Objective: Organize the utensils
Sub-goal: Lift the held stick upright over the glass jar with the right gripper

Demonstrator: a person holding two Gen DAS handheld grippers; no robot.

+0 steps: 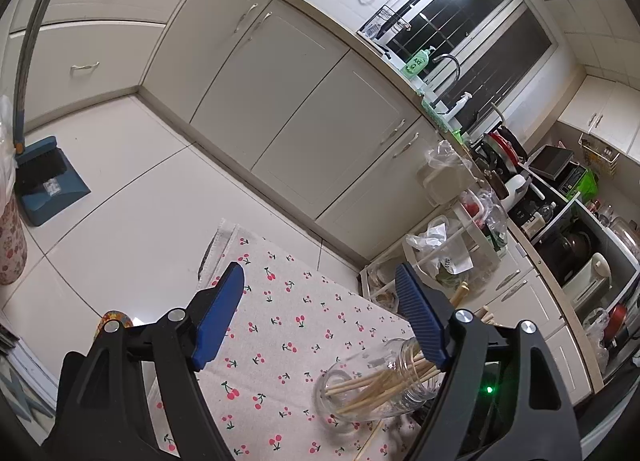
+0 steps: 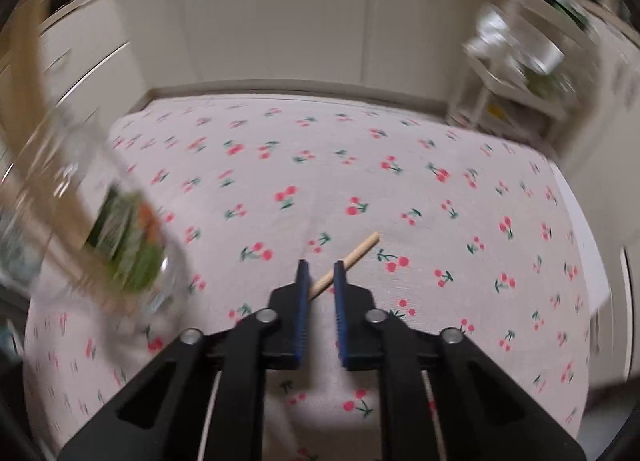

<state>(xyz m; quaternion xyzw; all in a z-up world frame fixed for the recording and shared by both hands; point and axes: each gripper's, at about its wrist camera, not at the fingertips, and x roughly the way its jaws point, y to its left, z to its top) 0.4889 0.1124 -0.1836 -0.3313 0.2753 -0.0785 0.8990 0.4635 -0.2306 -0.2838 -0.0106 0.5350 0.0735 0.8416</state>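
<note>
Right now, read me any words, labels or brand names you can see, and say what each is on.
None can be read for certain.
Green soap bottle by the sink: label print too small.
Glass jar: green label blurred.
Bag on the white cart: print too small.

The right gripper (image 2: 320, 265) points down at a cherry-print cloth (image 2: 440, 221) covering the surface. Its blue jaws are closed on one wooden chopstick (image 2: 362, 249), which slants toward the upper right. A blurred glass jar (image 2: 100, 245) holding chopsticks fills the frame's left side.
</note>
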